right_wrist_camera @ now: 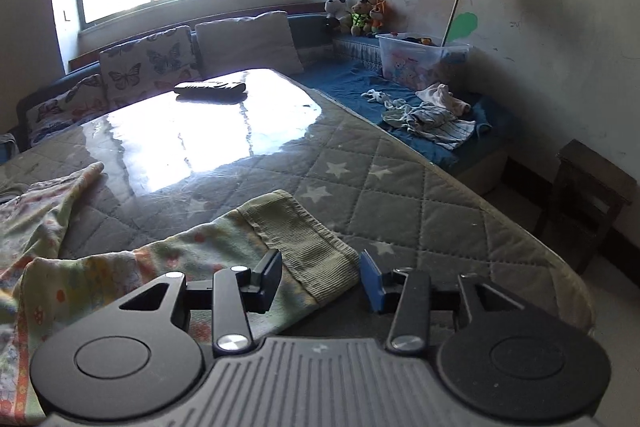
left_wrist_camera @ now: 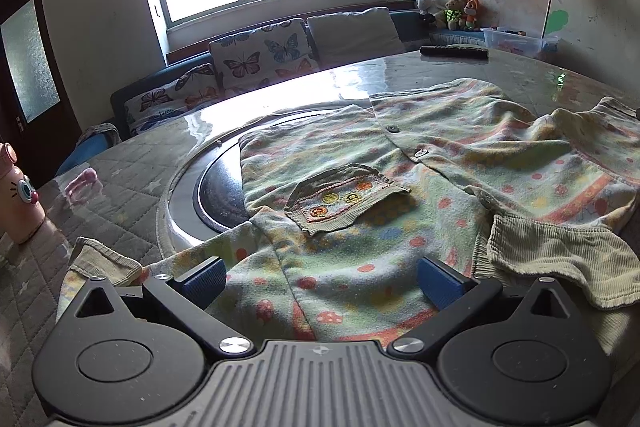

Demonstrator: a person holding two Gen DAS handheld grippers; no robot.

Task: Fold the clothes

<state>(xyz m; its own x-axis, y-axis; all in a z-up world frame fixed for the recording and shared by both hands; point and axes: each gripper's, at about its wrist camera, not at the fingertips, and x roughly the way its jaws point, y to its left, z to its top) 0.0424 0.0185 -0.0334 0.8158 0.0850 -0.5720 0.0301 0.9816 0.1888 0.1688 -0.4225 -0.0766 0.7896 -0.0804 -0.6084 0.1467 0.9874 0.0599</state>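
Quilted table [right_wrist_camera: 400, 195]: patterned cardigan [left_wrist_camera: 360, 227] spread, unfolded. Left gripper [left_wrist_camera: 320, 283], right gripper [right_wrist_camera: 320, 275] wide, empty. Pinch ribbed cuff [right_wrist_camera: 304, 243] squarely.

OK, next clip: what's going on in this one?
A person is about to fold a child's patterned cardigan spread on a quilted table. Both handheld grippers are open and hold nothing. The left gripper hovers over the cardigan's near edge, by the pocket. The right gripper straddles a ribbed sleeve cuff, fingers on either side. No fold looks made yet; the sleeves lie rumpled. A remote lies at the far end.
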